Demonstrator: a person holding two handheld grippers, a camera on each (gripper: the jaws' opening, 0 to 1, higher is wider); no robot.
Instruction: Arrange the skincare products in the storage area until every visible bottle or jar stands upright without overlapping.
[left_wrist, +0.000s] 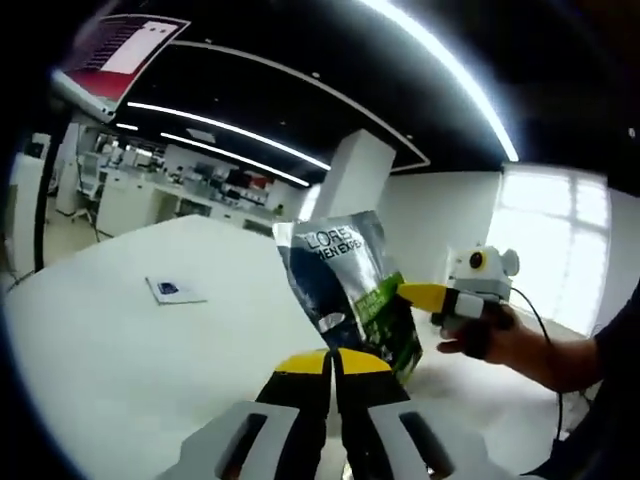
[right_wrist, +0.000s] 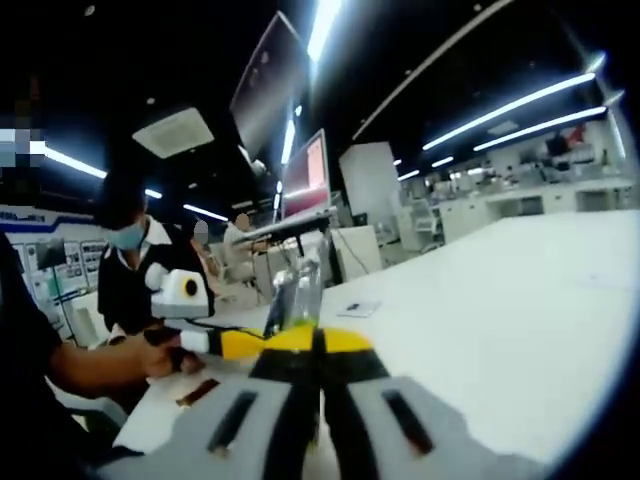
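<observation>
Left gripper (left_wrist: 331, 362), fingers pressed together on the lower edge of a glossy packet (left_wrist: 350, 290), which rises upright just beyond them. Right gripper (right_wrist: 318, 342), fingers likewise closed on the packet's side, its long axis vertical. White counter (left_wrist: 120, 350) lies below; a small card (left_wrist: 175, 291) sits well beyond.

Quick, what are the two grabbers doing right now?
Left gripper: jaws closed on the bottom edge of the foil pouch.
Right gripper: jaws closed on the same pouch, seen edge-on.
</observation>
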